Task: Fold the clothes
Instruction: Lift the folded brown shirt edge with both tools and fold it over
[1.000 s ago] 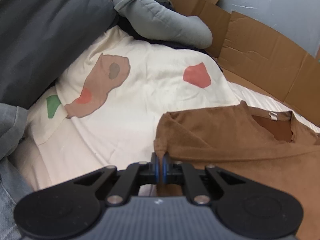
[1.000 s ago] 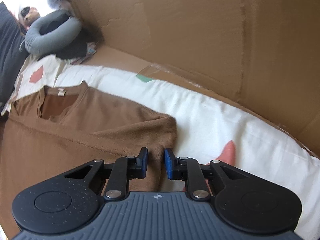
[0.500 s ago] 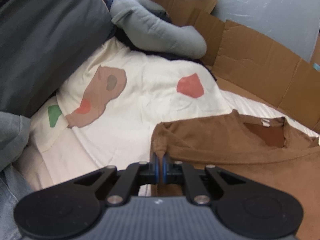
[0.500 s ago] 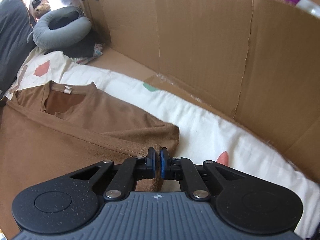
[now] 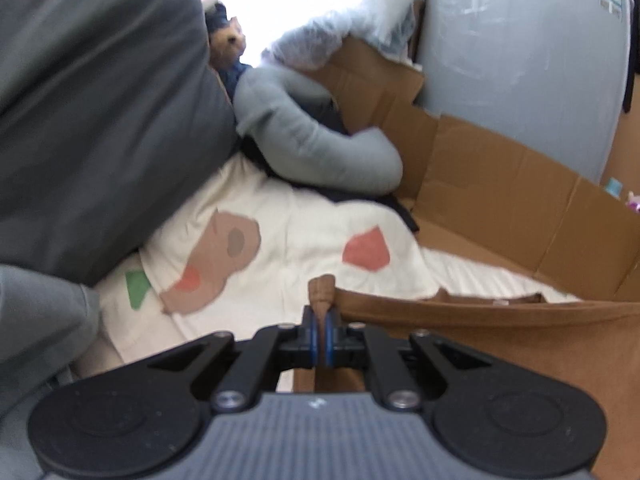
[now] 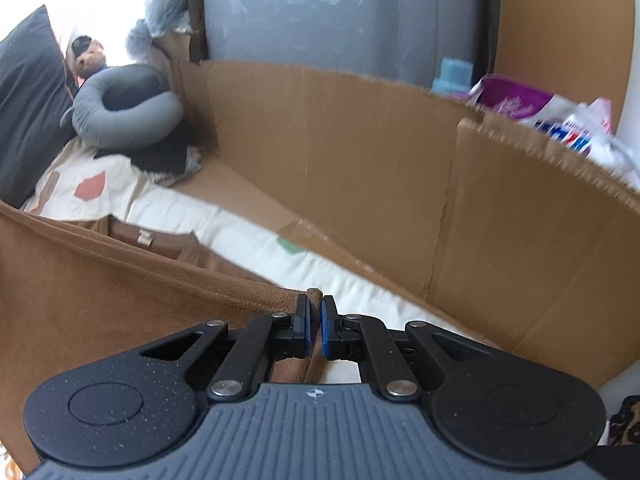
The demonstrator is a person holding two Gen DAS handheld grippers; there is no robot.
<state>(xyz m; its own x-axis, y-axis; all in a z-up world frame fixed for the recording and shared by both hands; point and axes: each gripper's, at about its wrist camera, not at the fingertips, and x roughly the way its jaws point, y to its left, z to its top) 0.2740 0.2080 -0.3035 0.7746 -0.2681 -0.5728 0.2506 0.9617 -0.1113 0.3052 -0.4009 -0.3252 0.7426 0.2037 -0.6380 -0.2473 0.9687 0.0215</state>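
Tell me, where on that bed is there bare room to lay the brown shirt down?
The white bedding between the brown shirt and the cardboard wall lies bare. The cream patterned sheet is open too. Its far end is crowded by the grey neck pillow and dark cushion.

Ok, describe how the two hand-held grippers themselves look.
Both look alike. The left hand-held gripper and right hand-held gripper have black linkage arms with silver rivets, blue finger pads, round black discs either side, and a ribbed grey body bearing a small white mark. No cables visible.

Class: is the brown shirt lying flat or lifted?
Lifted: the left tool and right tool each pinch the brown shirt, its edge stretched taut.
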